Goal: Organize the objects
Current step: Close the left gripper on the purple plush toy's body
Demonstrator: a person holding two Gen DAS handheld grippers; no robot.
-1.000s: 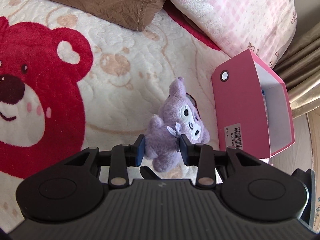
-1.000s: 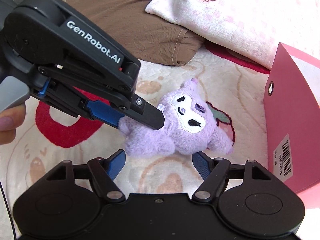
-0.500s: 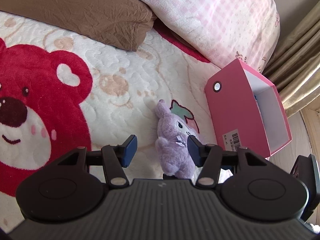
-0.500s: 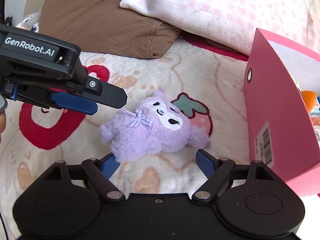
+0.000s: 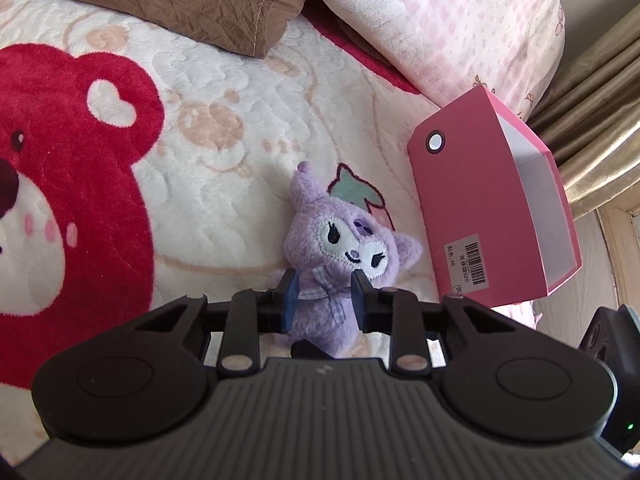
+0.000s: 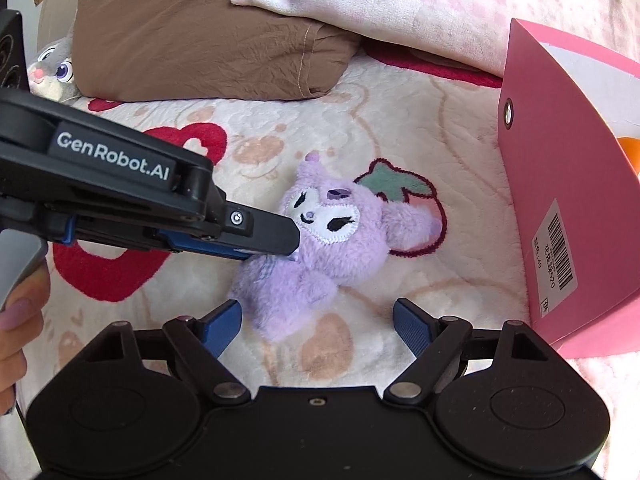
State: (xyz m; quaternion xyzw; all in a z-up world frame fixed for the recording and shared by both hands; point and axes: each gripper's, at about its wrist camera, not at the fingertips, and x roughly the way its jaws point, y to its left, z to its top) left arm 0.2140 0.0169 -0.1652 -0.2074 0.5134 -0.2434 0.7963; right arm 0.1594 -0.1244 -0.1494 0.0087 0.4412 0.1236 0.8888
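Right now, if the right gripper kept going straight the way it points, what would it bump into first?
Probably the purple plush toy: it lies on the blanket straight ahead of the open right gripper, already pinched by the left gripper.

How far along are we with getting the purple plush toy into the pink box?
Done: the pink box already holds something orange, though what it is can't be told. In hand: the left gripper is shut on the purple plush toy at its neck bow, the toy resting on the blanket. The right gripper is open, holding nothing. Left: lift the toy and drop it into the box.
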